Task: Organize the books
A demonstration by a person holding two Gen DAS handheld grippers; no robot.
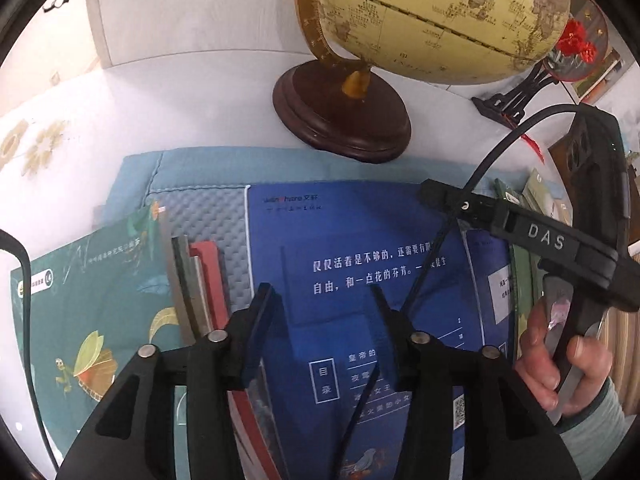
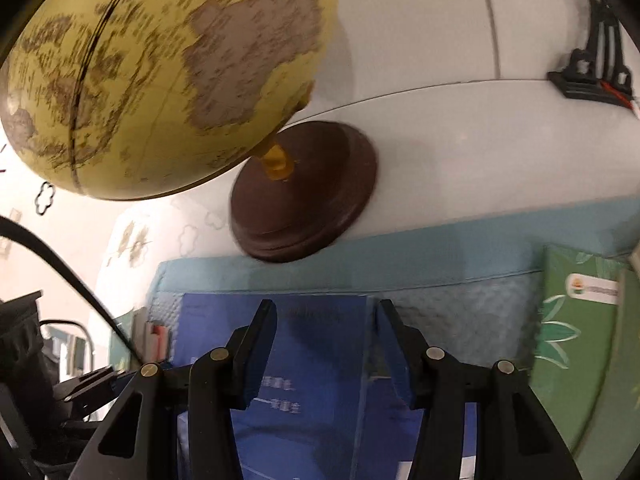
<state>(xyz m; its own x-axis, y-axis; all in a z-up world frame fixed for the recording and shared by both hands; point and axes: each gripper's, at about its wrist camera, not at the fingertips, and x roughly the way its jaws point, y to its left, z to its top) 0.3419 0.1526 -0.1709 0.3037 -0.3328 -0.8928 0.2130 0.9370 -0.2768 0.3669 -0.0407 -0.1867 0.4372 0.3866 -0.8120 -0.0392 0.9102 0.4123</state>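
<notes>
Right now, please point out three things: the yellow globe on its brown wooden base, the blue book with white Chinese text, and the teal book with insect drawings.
Yellow globe (image 1: pixel 440 20): left wrist view, map surface.
Blue book (image 1: pixel 360 240): left wrist view, cover.
Teal book (image 1: pixel 100 312): left wrist view, cover.

Yellow globe (image 1: pixel 440 12) on brown base, teal mat (image 1: pixel 192 168), blk stand (image 1: pixel 508 100) w/ red ornament

Blue book (image 1: pixel 360 272) flat on mat, teal book (image 1: pixel 92 312) beside.

"DAS" marks the right tongs (image 1: pixel 546 236); the blue book (image 1: pixel 360 280) reads "目录".
</notes>
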